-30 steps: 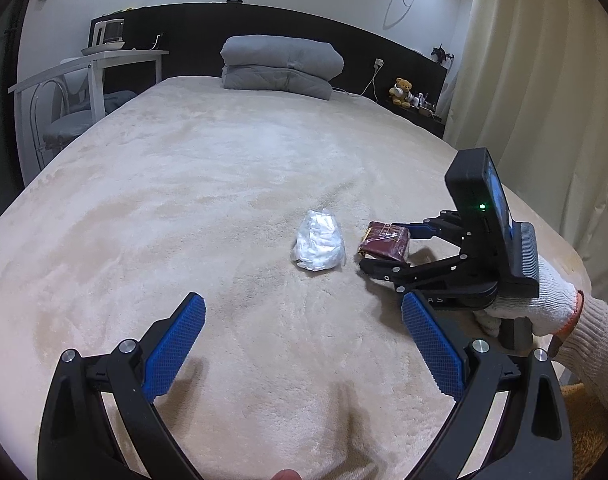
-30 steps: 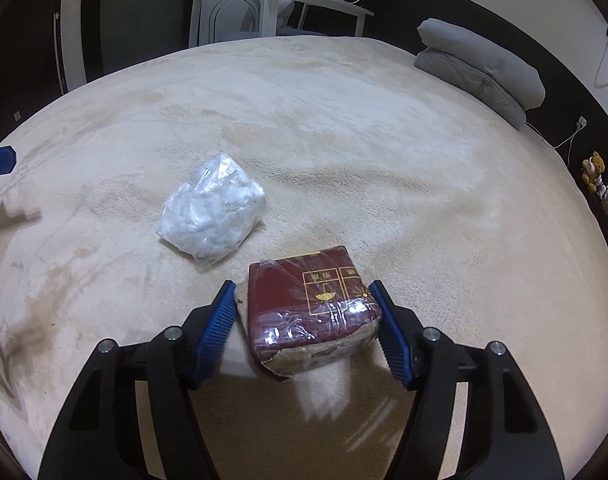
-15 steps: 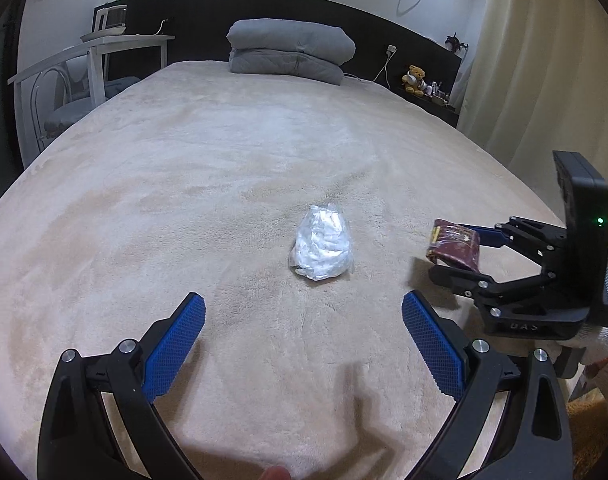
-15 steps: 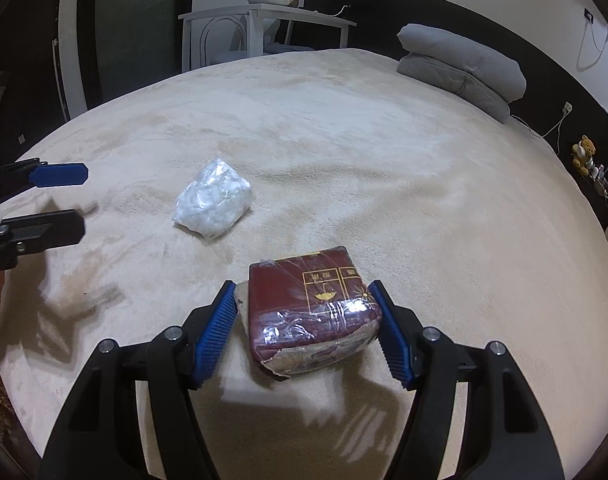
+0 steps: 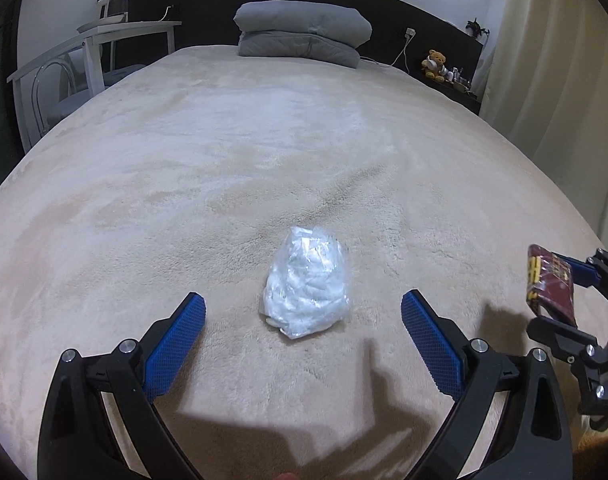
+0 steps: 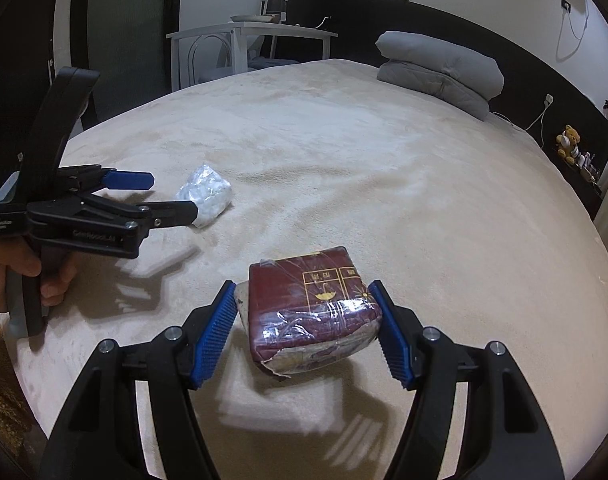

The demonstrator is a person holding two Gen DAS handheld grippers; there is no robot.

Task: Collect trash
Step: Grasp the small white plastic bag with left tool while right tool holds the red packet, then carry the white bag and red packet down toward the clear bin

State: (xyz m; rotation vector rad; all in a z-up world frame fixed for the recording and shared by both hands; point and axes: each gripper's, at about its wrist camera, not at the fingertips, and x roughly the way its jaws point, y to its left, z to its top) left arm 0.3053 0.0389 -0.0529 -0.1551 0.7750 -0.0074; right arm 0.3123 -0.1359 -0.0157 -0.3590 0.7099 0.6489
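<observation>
A crumpled clear plastic bag (image 5: 305, 285) lies on the beige bed cover (image 5: 224, 160); it also shows in the right wrist view (image 6: 204, 195). My left gripper (image 5: 303, 312) is open, its blue pads either side of the bag's near end, just short of it. My right gripper (image 6: 304, 312) is shut on a dark red wrapped packet (image 6: 311, 312) and holds it above the bed near the right edge. The packet also shows at the far right of the left wrist view (image 5: 549, 284). The left gripper shows side-on in the right wrist view (image 6: 172, 196).
Folded grey bedding (image 5: 304, 32) lies at the head of the bed. A white table with a chair (image 5: 92, 52) stands to the left. A curtain (image 5: 563, 80) hangs along the right side. A teddy bear (image 5: 433, 65) sits on the shelf by the headboard.
My right gripper has lifted the red packet and carried it right, away from the plastic bag. My left gripper has moved forward so the bag now lies between its open pads.
</observation>
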